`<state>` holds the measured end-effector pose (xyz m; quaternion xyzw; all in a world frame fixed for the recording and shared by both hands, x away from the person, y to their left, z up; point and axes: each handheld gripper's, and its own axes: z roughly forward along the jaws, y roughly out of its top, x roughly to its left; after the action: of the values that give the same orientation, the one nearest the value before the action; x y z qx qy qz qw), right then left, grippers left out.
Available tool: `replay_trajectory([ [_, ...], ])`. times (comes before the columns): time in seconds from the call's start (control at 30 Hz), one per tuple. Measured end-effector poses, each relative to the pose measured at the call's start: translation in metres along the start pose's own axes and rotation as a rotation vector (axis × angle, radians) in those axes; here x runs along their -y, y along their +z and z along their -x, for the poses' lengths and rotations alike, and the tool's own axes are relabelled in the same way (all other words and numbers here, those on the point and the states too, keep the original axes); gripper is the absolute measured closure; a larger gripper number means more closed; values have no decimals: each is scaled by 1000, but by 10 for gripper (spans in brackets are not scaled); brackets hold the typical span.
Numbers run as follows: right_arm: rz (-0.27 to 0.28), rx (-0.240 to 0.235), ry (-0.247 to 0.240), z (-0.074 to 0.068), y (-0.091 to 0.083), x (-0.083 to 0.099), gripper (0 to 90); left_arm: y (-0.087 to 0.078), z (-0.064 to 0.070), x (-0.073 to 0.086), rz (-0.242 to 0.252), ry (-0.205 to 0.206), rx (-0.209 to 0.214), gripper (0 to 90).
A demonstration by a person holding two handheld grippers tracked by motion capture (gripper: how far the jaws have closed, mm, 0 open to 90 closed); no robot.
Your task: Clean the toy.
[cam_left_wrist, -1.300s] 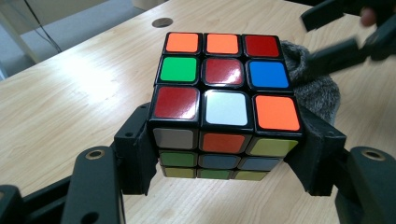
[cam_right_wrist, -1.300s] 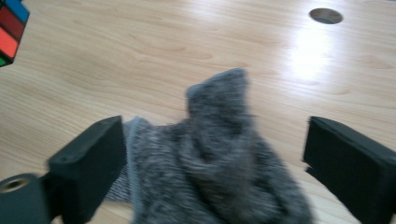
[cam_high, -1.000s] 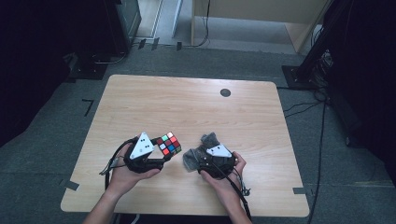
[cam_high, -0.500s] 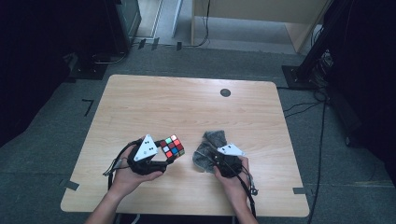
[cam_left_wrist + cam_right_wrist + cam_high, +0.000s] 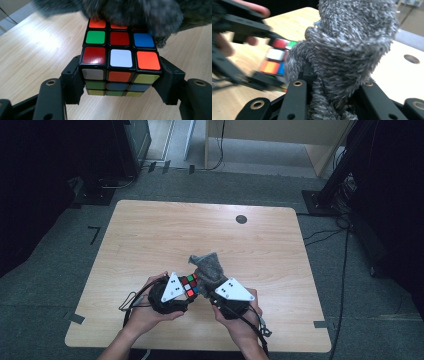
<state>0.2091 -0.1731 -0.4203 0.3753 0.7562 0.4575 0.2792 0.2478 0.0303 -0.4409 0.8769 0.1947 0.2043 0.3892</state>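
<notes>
High view: near the table's [image 5: 150, 235] near edge, the left gripper [image 5: 186, 289] and right gripper [image 5: 212, 290] meet. Left gripper view: jaws clamp the puzzle cube [image 5: 120, 58]. Right gripper view: jaws pinch the grey cloth [image 5: 347, 50] against the cube. Wiping looks underway; next, rub across the cube's top.

**Three vantage points, one shared cube**

Overhead: looking forward and down across the pale wooden table [image 5: 150, 235]. Riding each gripper: very close, facing along black jaws. Shared by all: the multicoloured puzzle cube [image 5: 120, 57] touching the fuzzy grey cloth [image 5: 347, 50].
</notes>
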Motion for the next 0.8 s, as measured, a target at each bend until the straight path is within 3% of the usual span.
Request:
replay_trajectory([
  [0.13, -3, -36, -40, -18, 1, -2, 718, 4, 7, -2, -11, 25, -9, 344],
  [0.2, -2, -95, -32, -25, 0, -5, 717, 5, 11, -3, -13, 30, -15, 344],
  [0.27, -9, -98, -25, -27, 1, -6, 715, 5, 12, -4, -9, 34, -25, 344],
  [0.33, -14, -93, -20, -26, 2, -7, 712, 5, 14, -3, -2, 42, -43, 344],
  [0.43, -9, -115, 76, -8, 1, -5, 710, 4, 14, -2, 12, 40, -18, 344],
  [0.47, -9, -115, 76, -8, 1, -5, 710, 4, 14, -2, 12, 40, -18, 344],
  [0.53, -8, -77, 94, 5, -1, -4, 713, 3, 13, -3, 23, 34, -10, 344],
  [0.7, -1, -59, 92, 13, -5, -3, 719, 0, 8, -3, 33, 17, -8, 344],
  [0.8, 19, -115, 47, -2, -7, -6, 719, -1, 9, -4, 36, 20, -10, 344],
])
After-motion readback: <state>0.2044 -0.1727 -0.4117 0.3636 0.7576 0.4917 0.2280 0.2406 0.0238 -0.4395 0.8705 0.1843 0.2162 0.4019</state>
